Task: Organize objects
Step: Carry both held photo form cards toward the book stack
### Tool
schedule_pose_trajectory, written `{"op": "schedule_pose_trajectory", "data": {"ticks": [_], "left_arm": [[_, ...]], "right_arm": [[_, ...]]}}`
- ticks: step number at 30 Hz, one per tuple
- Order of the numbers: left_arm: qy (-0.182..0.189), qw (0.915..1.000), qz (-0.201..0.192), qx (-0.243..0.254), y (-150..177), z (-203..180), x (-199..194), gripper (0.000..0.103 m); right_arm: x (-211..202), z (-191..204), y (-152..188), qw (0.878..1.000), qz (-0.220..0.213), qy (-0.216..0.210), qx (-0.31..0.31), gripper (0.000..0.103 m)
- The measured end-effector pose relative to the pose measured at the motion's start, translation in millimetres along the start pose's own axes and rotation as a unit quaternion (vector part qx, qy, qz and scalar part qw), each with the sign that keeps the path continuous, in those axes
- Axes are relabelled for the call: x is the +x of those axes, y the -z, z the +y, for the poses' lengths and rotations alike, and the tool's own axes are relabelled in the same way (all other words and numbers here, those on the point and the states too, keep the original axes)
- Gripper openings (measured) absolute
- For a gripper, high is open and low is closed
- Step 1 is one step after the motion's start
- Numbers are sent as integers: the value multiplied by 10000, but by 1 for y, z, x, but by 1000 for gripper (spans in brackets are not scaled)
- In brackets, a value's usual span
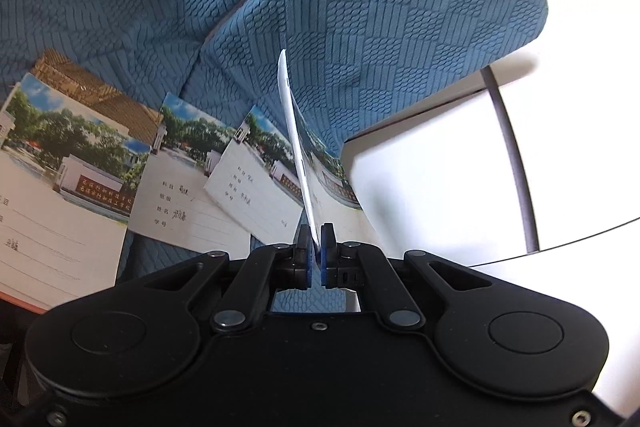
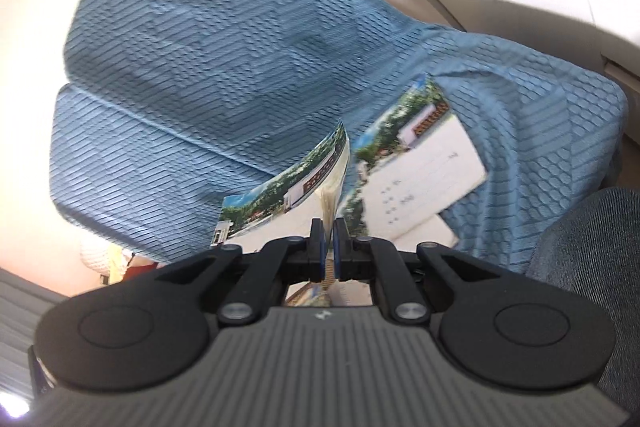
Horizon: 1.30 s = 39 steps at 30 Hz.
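Several school notebooks with a photo cover lie on a blue quilted sofa cover (image 1: 360, 7). In the left wrist view my left gripper (image 1: 316, 239) is shut on the edge of a thin notebook (image 1: 294, 131), held upright above the seat. Three more notebooks lie to its left: a large one (image 1: 60, 195), a middle one (image 1: 176, 179) and a small one (image 1: 256, 183). In the right wrist view my right gripper (image 2: 329, 227) is shut on the spine edge of a notebook (image 2: 296, 187), lifted off the sofa. Another notebook (image 2: 420, 179) lies flat just to the right of it.
A white round table (image 1: 440, 179) with a dark metal leg (image 1: 516, 163) stands right of the sofa in the left wrist view. A grey upholstered chair arm (image 2: 592, 251) sits at the right in the right wrist view. A white wall lies behind the sofa.
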<state>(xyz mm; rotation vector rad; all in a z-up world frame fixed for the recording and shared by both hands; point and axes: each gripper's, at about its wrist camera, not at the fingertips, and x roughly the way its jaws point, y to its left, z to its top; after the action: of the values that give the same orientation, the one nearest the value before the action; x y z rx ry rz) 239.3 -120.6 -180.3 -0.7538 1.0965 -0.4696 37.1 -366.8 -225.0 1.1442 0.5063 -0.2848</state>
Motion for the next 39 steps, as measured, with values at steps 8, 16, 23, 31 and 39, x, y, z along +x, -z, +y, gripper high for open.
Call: {"op": "schedule_pose_trajectory", "data": {"ticks": [8, 16, 23, 31, 39], "left_arm": [[171, 9994, -283, 125, -11, -3, -50, 3], [211, 9979, -608, 69, -21, 10, -101, 3], [239, 9957, -900, -4, -25, 30, -141, 3], [155, 9938, -1094, -144, -22, 68, -160, 4], [32, 9937, -1090, -243, -14, 118, -151, 5]], "right_arm": [[-14, 47, 14, 9987, -92, -178, -465, 6], [-13, 87, 41, 9965, -88, -425, -709, 6], [-12, 120, 64, 9934, -41, -610, -972, 6], [2, 136, 92, 9901, 79, -612, -1258, 6], [24, 125, 126, 9879, 253, -402, -1478, 6]]}}
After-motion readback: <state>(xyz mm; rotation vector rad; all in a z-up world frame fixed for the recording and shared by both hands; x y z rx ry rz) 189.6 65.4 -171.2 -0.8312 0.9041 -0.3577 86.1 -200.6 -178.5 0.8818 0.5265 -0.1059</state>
